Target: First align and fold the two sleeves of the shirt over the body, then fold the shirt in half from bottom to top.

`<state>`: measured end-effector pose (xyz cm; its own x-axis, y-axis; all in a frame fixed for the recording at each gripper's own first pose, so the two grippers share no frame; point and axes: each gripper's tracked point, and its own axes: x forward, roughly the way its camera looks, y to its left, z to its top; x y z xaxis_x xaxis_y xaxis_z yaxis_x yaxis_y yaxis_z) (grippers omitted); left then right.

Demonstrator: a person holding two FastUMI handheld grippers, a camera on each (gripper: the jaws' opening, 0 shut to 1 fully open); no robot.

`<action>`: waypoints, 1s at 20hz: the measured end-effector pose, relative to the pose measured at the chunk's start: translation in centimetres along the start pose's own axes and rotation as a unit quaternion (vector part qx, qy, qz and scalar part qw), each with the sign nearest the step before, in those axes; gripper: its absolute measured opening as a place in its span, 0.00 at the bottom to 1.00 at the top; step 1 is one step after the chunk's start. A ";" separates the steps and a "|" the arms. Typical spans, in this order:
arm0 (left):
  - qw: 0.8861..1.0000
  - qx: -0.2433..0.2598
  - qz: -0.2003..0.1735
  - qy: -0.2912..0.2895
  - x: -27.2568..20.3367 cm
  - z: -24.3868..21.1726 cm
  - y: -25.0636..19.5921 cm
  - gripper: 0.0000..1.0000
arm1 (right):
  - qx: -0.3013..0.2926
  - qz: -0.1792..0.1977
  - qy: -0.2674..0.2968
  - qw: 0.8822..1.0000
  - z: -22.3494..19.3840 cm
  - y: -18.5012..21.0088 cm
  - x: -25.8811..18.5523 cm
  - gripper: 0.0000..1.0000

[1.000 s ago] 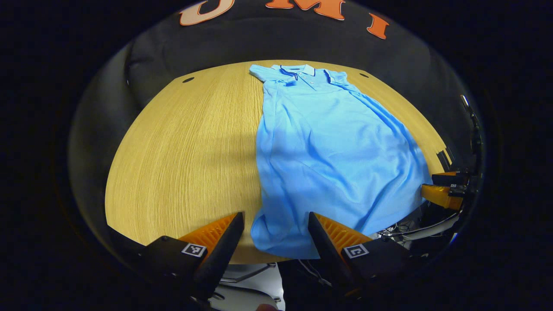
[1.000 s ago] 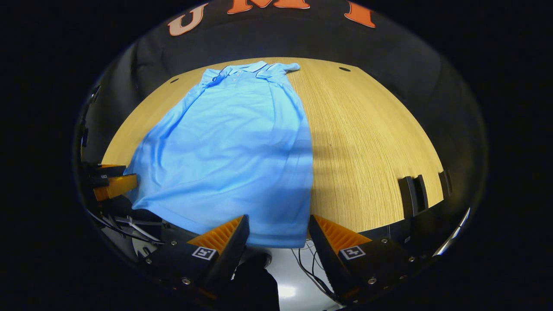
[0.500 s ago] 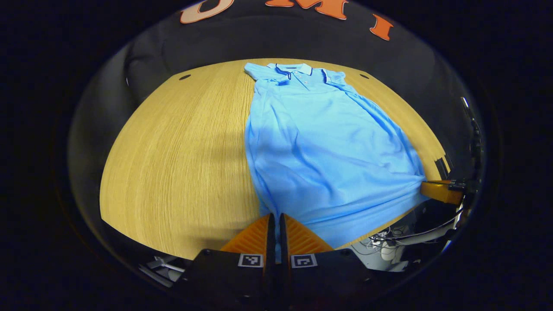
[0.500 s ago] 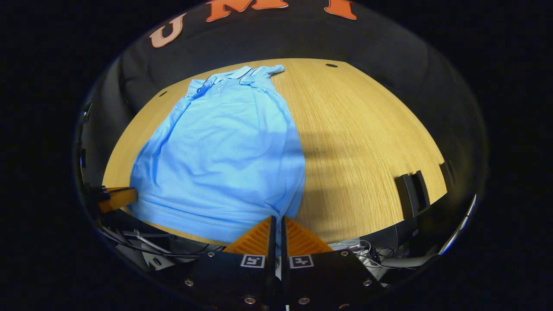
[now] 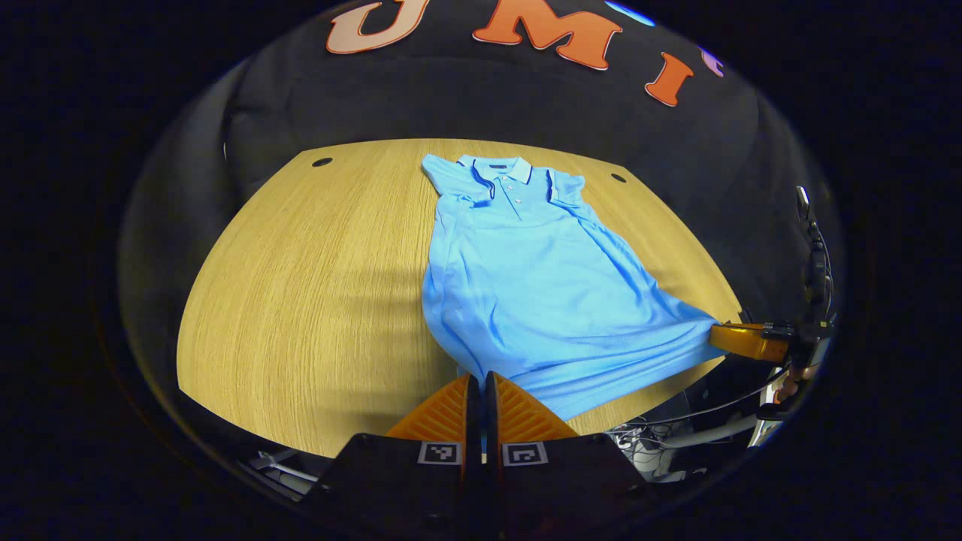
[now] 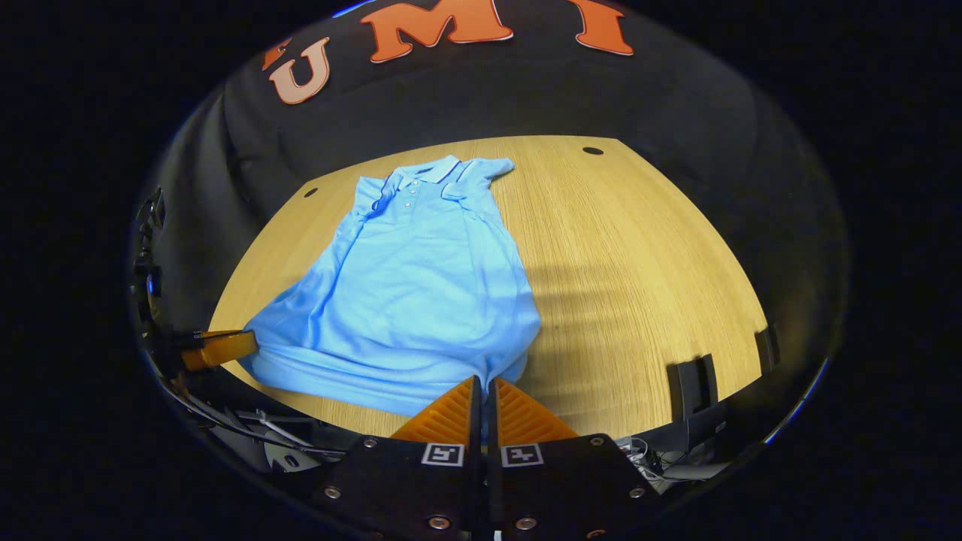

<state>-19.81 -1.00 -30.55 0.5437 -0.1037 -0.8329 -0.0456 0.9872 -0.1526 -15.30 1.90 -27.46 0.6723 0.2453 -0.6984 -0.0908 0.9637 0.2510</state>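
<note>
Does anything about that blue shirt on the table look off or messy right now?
Nothing is damaged or spilled. The blue shirt lies collar-far on the wooden table, sleeves tucked in. Only its near hem looks uneven: the left gripper and right gripper each pinch a bottom corner, so the cloth bunches and wrinkles there.

Two fisheye cams, each riding a hand-held gripper at the near edge of the surface [image 5: 301, 300]

Left gripper view sits low at the shirt [image 5: 526, 285] hem's left corner, facing up toward the collar and the booth wall; the right hand-held gripper [image 5: 725, 336] pokes in at its far right. Right gripper view does the same from the hem's right corner, with the left hand-held gripper [image 6: 239, 344] at its left edge. Both share the whole shirt, the wooden top and the back wall.
</note>
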 end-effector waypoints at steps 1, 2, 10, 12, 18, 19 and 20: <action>1.000 0.004 0.001 -0.007 -0.3 0.9 0.1 0.06 | -0.004 0.003 -0.006 1.000 0.8 0.1 -0.4 0.04; 1.000 0.010 0.001 -0.016 -0.8 1.9 -0.1 0.06 | -0.006 0.005 -0.013 1.000 1.7 0.2 -0.7 0.04; 0.997 0.036 -0.016 -0.066 -1.2 10.4 -0.3 0.06 | -0.023 0.004 -0.047 0.999 8.8 -0.3 -0.9 0.04; 0.996 0.037 -0.011 -0.081 -0.4 12.8 0.3 0.06 | -0.023 0.002 -0.053 0.998 10.8 -0.3 -0.4 0.04; 0.994 0.035 -0.018 -0.101 2.2 19.3 0.7 0.05 | -0.021 -0.002 -0.077 0.997 17.2 -0.6 1.8 0.04; 0.994 0.038 -0.020 -0.104 2.8 20.5 0.8 0.06 | -0.019 -0.002 -0.082 0.996 18.3 -0.5 2.1 0.04; 0.993 0.041 -0.020 -0.109 3.3 21.8 0.9 0.06 | -0.018 -0.002 -0.085 0.996 19.2 -0.5 2.5 0.04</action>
<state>0.21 2.22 -21.83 0.7122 -0.1234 -0.6910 0.0429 0.9902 -0.1326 0.58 0.02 -16.46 0.7874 0.2227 -0.5748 -0.1119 0.9686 0.2220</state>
